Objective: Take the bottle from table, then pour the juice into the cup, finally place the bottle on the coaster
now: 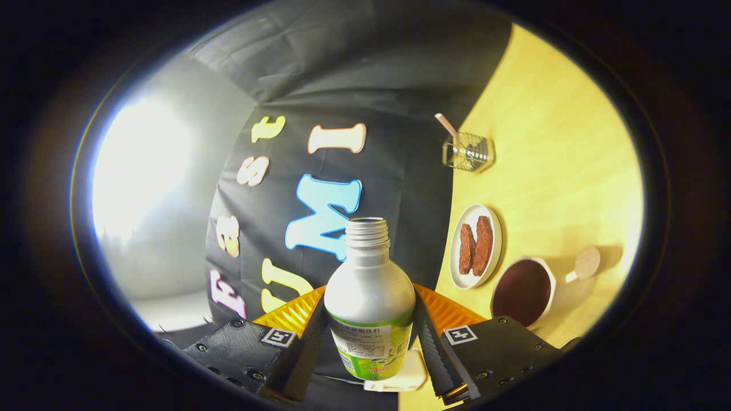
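Metal-grey bottle [369, 297]: one, rounded shoulders, ribbed uncapped neck, green label low on its body.
Gripper [370, 337]: both fingers press the bottle's sides, holding it between them.
Cup [528, 291]: one, pale, dark inside, handle with a round knob, beyond the right finger.
Plate [474, 246]: one oval, two brown ridged pieces on it.
Glass [468, 152]: one clear, faceted, farther ahead.
Table [559, 171]: yellow wood grain.
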